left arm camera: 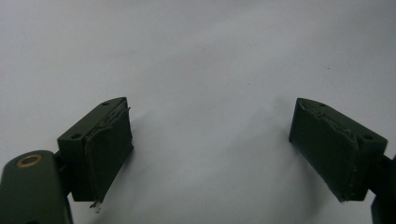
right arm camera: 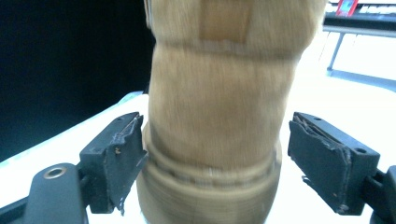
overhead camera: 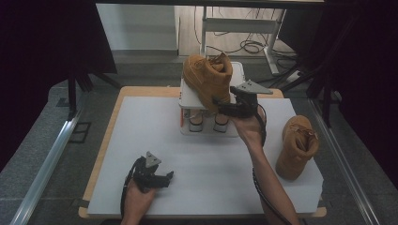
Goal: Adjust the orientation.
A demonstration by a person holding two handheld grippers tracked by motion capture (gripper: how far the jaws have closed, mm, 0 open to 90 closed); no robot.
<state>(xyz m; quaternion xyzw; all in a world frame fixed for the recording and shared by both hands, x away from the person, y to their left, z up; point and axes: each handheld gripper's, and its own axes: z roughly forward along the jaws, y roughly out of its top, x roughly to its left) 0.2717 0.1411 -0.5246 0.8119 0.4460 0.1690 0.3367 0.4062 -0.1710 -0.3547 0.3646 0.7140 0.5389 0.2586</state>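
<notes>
A tan boot (overhead camera: 206, 79) stands on top of a small white rack (overhead camera: 190, 101) at the back middle of the table. My right gripper (overhead camera: 219, 107) is at its heel side, open. In the right gripper view the boot's heel (right arm camera: 215, 140) sits between the two spread jaws of the right gripper (right arm camera: 217, 116), with a small gap on each side. A second tan boot (overhead camera: 296, 145) stands on the table at the right. My left gripper (overhead camera: 168, 179) rests low near the front left, open; in its own view the left gripper (left arm camera: 210, 105) has only white tabletop between the jaws.
The white table top (overhead camera: 155, 131) lies on a wooden frame. Two white items (overhead camera: 196, 123) sit on the rack's lower shelf. Dark curtains hang at both sides, and desk legs and cables (overhead camera: 248, 44) lie on the floor behind the table.
</notes>
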